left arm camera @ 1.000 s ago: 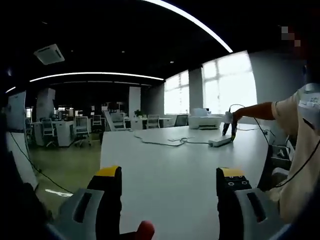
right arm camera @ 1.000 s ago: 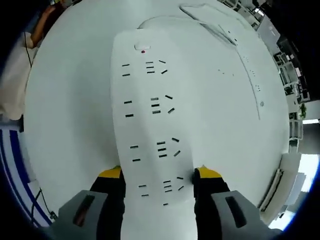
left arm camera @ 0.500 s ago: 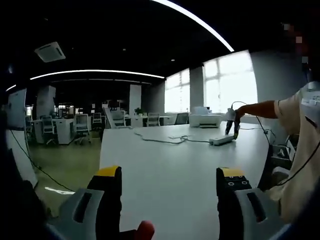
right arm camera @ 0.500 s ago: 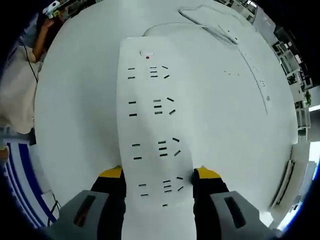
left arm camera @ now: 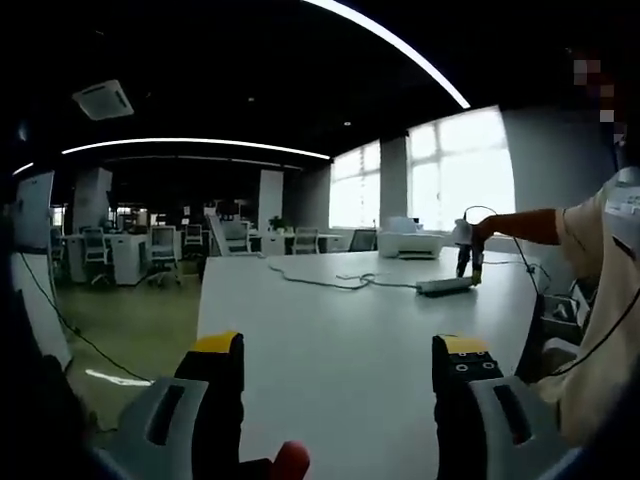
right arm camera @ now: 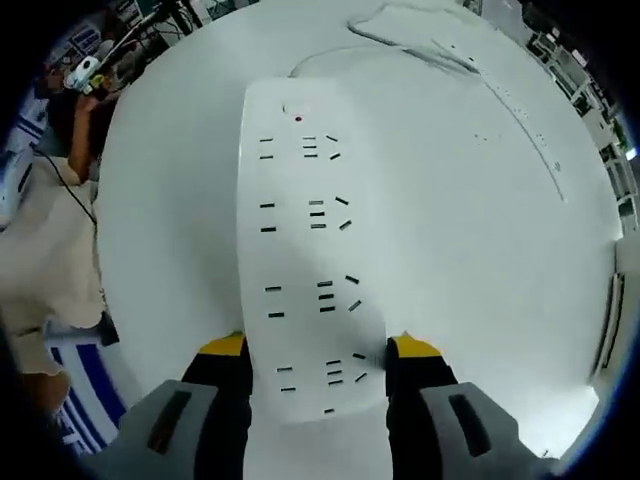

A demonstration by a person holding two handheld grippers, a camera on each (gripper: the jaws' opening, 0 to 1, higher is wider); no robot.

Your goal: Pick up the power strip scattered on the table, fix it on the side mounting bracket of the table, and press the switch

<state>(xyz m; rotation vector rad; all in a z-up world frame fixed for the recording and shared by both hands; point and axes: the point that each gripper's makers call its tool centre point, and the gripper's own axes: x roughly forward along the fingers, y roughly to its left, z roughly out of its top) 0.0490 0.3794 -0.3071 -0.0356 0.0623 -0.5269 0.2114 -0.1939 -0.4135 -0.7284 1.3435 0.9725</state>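
A white power strip (right arm camera: 310,240) with several socket groups and a small red switch (right arm camera: 297,118) near its far end runs up the right gripper view. My right gripper (right arm camera: 318,350) is shut on its near end, yellow-tipped fingers (right arm camera: 225,348) pressed against both long sides. In the left gripper view the same power strip (left arm camera: 443,286) lies low over the far part of the white table (left arm camera: 320,330), with the right gripper (left arm camera: 466,262) on its right end. Its cable (left arm camera: 330,281) trails left across the tabletop. My left gripper (left arm camera: 338,350) stands open over the near table, holding nothing.
A person's arm (left arm camera: 520,224) reaches in from the right and their light shirt (right arm camera: 45,260) shows beside the table. A white printer (left arm camera: 408,241) stands at the table's far end. Office desks and chairs (left arm camera: 130,255) stand beyond the floor on the left.
The right gripper's view has swung over the table while the strip stays clamped in its jaws. Seen from the left gripper, the strip has levelled out and shifted slightly right. The left gripper is unchanged.
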